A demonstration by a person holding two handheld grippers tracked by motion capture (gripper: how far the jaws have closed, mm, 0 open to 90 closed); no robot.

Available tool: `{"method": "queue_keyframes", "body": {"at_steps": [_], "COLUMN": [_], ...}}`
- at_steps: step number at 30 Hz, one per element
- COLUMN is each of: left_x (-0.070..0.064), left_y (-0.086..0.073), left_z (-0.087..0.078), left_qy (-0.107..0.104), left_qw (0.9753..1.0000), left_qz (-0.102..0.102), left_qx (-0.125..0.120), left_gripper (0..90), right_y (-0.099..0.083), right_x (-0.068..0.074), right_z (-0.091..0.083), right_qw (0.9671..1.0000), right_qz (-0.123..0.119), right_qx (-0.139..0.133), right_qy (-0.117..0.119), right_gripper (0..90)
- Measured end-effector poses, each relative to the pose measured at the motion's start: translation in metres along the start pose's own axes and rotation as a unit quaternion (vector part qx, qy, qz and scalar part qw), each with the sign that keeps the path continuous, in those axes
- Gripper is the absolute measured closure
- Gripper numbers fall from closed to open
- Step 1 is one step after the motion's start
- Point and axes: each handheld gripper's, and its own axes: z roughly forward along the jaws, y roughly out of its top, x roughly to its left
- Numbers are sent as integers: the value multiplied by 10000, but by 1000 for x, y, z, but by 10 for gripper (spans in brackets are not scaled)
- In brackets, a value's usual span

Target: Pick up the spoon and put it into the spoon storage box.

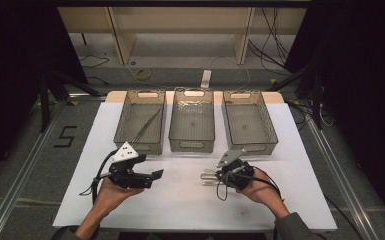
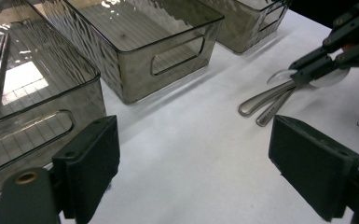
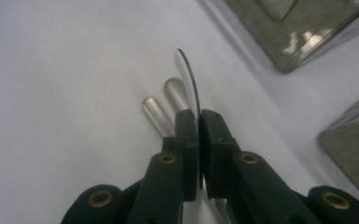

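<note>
Lying pinched between right tongs [image 3: 198, 140]: spoon [image 3: 189, 79]

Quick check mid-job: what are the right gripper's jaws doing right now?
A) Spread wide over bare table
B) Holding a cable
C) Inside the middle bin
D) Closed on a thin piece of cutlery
D: the right gripper has its jaws pressed together on a thin metal utensil, with two more handles lying on the table beside it.

The right hand-held gripper [image 3: 199, 140] covers most of the thin curved metal piece [image 3: 189, 79] it clamps, so its kind cannot be told. The two handles [image 3: 161, 109] beneath run under the jaws, their far ends hidden.
</note>
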Motion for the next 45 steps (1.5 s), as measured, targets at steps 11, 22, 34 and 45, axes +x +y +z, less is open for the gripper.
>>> {"method": "queue_keyframes", "body": {"at_steps": [11, 22, 34, 45], "left_x": [0, 0, 0, 2], "left_y": [1, 2, 2, 2], "left_z": [0, 0, 0, -1], "left_qy": [-90, -62, -62, -66], "left_qw": [9998, 9998, 9997, 9997], "left_qz": [-79, -66, -67, -87], "left_qx": [-178, -180, -208, -227], "left_gripper": [158, 158, 158, 158], "right_y": [33, 71, 106, 129], "right_x": [-30, -51, -77, -89], "right_z": [-6, -5, 8, 22], "right_qw": [9988, 9972, 9947, 9932], "right_qz": [266, 387, 629, 801], "right_qx": [-372, -601, -721, -683], "right_qy": [-181, -240, -373, -502], "right_gripper": [869, 869, 868, 868]}}
